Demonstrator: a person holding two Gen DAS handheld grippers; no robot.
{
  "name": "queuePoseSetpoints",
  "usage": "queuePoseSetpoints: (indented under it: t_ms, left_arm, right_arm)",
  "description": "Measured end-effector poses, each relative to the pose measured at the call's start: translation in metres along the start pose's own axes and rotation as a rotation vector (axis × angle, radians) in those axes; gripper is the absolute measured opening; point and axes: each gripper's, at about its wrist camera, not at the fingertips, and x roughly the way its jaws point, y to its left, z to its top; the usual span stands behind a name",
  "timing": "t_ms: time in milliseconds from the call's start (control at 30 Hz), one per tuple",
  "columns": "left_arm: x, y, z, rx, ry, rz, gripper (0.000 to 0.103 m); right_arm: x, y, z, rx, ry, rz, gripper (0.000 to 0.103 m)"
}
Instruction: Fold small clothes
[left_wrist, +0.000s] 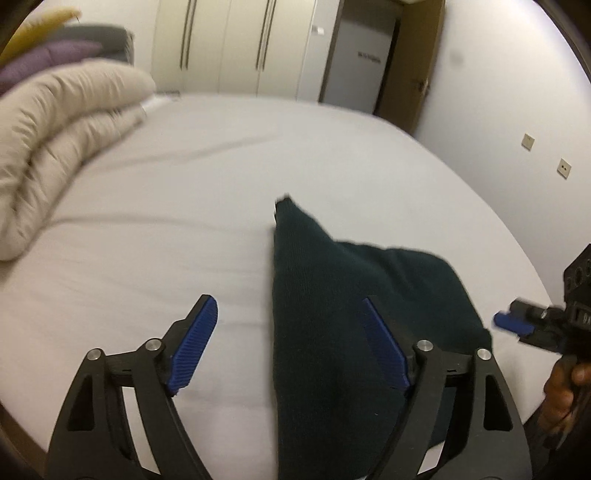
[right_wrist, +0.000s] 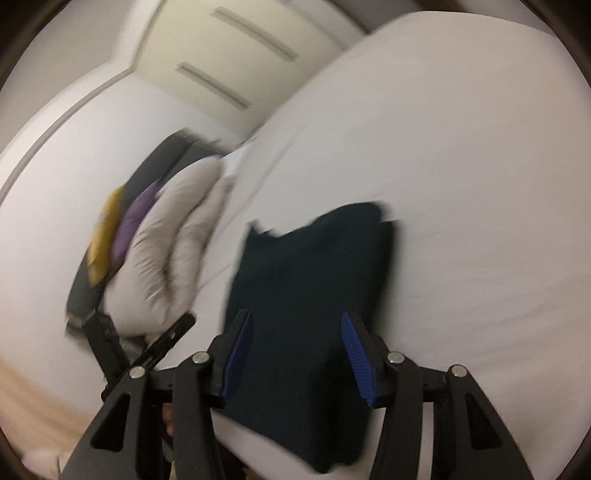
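Garment (left_wrist: 332, 314) seen folded on bed (left_wrist: 184, 221); left gripper (left_wrist: 288, 321) and right gripper (right_wrist: 295, 332) both spread, nothing clamped. Hand (left_wrist: 561, 387) shown only in left view.

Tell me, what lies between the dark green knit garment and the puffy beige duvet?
Only bare white bedsheet separates the dark green knit garment from the puffy beige duvet, clearest in the left wrist view.

Home bedroom: bed (left_wrist: 184, 240), duvet (left_wrist: 55, 140), wardrobe (left_wrist: 240, 44)
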Motion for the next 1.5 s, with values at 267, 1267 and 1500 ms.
queuePoseSetpoints:
  t_ms: [267,1267,1500]
  left_arm:
    - [-0.096,0.033,-0.015,0.134,-0.221,0.095,0.103]
    - [-0.15,0.029,-0.022,0.003,-0.028,0.199,0.103]
    - [-0.119,0.026,-0.049,0.024,0.058,0.198,0.103]
  right_arm:
    - [0.026,-0.045,-0.031,0.085,0.062,-0.046,0.005]
    - [-0.139,0.192,-0.091,-0.613,-0.561,-0.564,0.103]
    - [-0.096,0.158,-0.092,-0.439,-0.361,-0.621,0.103]
